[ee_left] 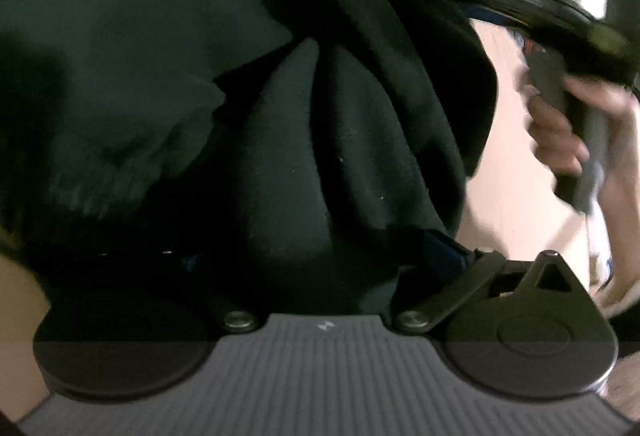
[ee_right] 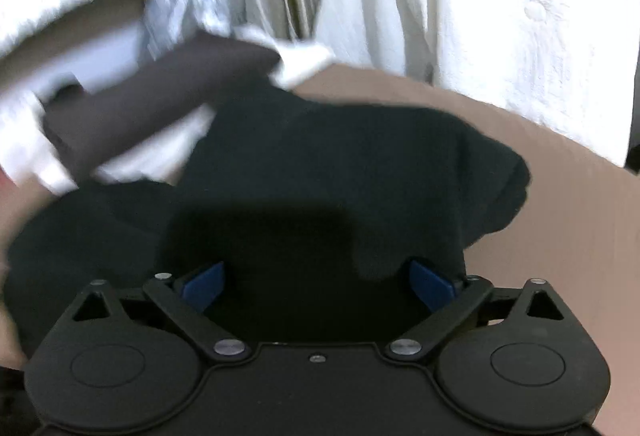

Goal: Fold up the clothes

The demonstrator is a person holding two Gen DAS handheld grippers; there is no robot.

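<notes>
black garment [ee_right: 320, 164] lies bunched near the table's [ee_right: 560, 236] far edge, not yet folded flat. my right gripper [ee_right: 318, 286] fingers stand open over it; left gripper [ee_left: 320, 260] fingers spread too, cloth heaped between.

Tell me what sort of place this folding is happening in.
Probably a home or a laundry spot, though little of the room shows. A dark garment lies crumpled on a plain tan tabletop, and pale clothes are heaped or hung close behind it.
</notes>
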